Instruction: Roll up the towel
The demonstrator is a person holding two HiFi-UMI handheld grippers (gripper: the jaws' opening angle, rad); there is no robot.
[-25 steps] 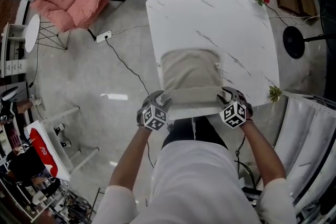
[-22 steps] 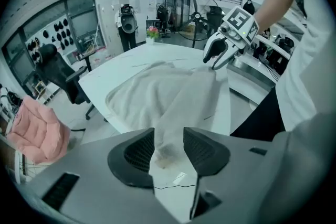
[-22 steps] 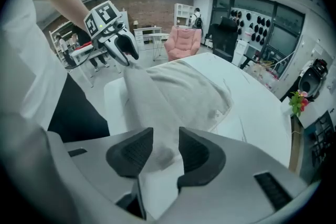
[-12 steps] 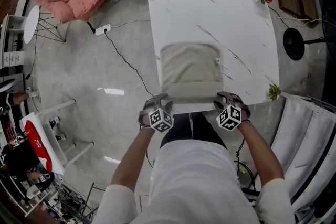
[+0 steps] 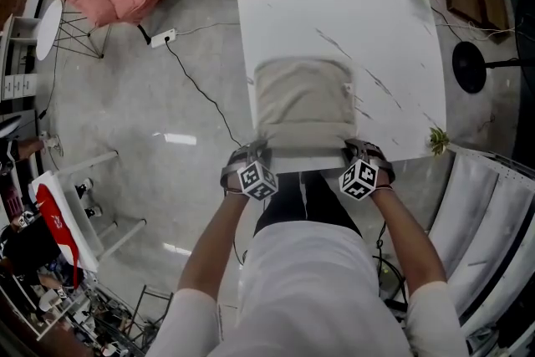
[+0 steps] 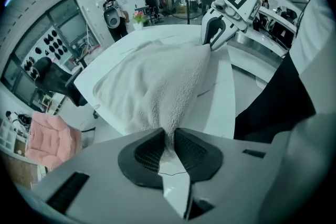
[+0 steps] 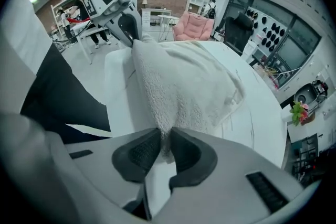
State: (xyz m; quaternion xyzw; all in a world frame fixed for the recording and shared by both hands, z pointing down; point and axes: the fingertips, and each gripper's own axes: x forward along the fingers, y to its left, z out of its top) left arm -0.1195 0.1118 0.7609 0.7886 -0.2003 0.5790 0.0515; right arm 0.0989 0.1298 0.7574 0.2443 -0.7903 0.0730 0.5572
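Both tools have just re-taken the cloth. Half a second back they stood off the near end with their jaws wider and nothing between them. Now the left tool (image 6: 169,140) has closed its dark ribbed pads on the near left corner of the beige terry towel (image 5: 303,100), and the right tool (image 7: 164,148) has closed the same way on the near right corner. In each gripper view a pinch of the pile is squeezed up between the pads, so both are gripping fabric, not just resting beside it. The rest of the towel stretches out ahead of the jaws, lying flat on the white marble-veined worktop (image 5: 384,21). Its near end runs straight from one tool across to the other and looks thicker there, like a first fold or turn. By my reading this is a fresh hold for the next turn of the roll. Most of the length ahead of the tools is still unrolled, so the task is at an early stage. The next move should carry both corners forward evenly, or the roll will skew.
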